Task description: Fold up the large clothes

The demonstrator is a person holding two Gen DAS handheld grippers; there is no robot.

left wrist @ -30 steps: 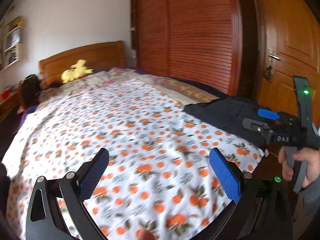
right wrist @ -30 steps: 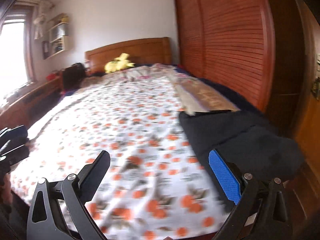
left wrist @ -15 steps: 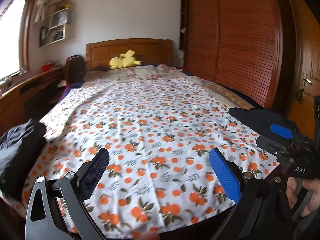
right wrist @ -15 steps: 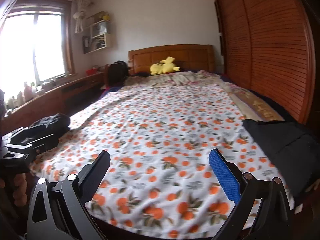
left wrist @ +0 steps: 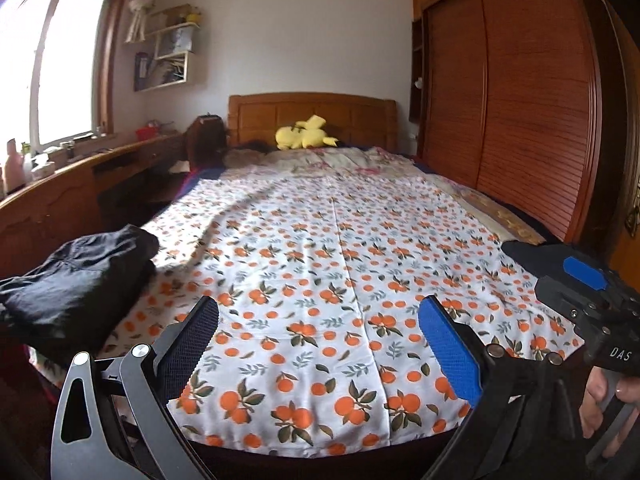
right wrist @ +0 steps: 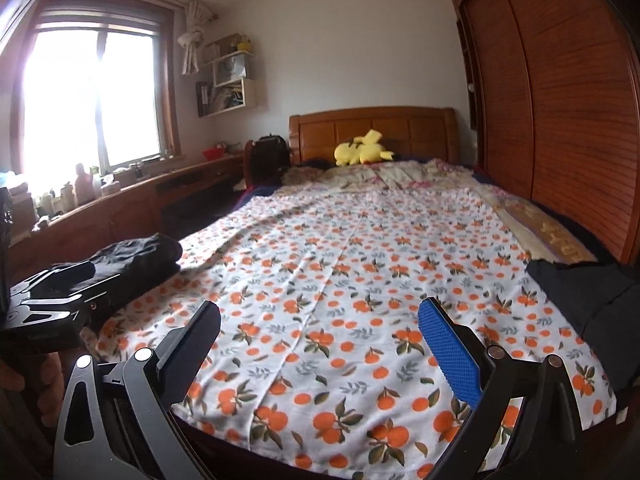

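Both jaws spread wide, left gripper (left wrist: 318, 342) and right gripper (right wrist: 320, 344) alike, holding nothing. Best to reach left for the dark folded pile (left wrist: 76, 276), or right for the dark garment (right wrist: 592, 300). Spread flat on the orange-print sheet (left wrist: 340, 280) before folding.

Black-framed tongs (left wrist: 320, 332) with blue textured pads (left wrist: 450, 350), silver screws, white "DAS" lettering.

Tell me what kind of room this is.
A home bedroom, most likely. A large bed with a wooden headboard fills the view, a yellow plush toy lies near the pillows, and a slatted wooden wardrobe lines the right wall.
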